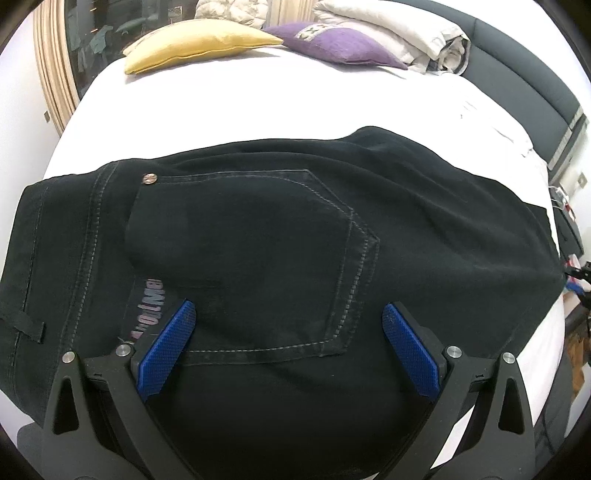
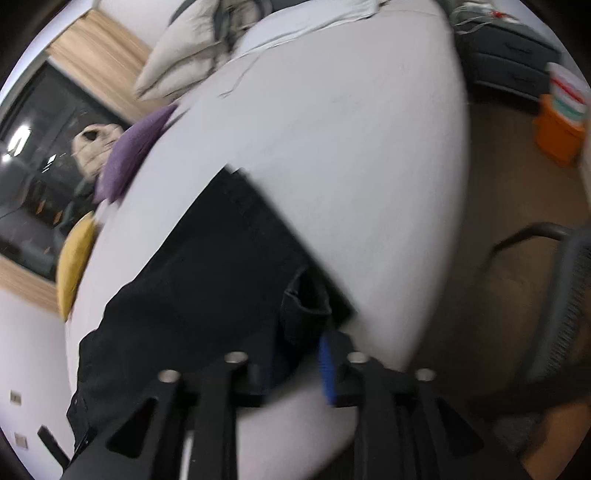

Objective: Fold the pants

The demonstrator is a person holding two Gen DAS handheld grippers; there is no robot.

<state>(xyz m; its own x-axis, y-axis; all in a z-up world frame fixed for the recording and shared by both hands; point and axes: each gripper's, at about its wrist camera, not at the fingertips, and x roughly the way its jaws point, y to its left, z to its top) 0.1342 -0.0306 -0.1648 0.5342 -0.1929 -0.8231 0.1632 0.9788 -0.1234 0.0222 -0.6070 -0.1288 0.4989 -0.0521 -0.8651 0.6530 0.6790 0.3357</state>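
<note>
The bed (image 1: 258, 110) carries a white sheet. Near its far edge lie a yellow cushion (image 1: 192, 44) and, just beside it, a purple cushion (image 1: 332, 44). A bundled pale duvet (image 1: 399, 33) lies next to the purple cushion, against the dark headboard (image 1: 524, 66). The floor beside the bed holds a dark drawer unit (image 2: 509, 55), an orange container (image 2: 557, 136) and a mesh chair (image 2: 565, 295).
</note>
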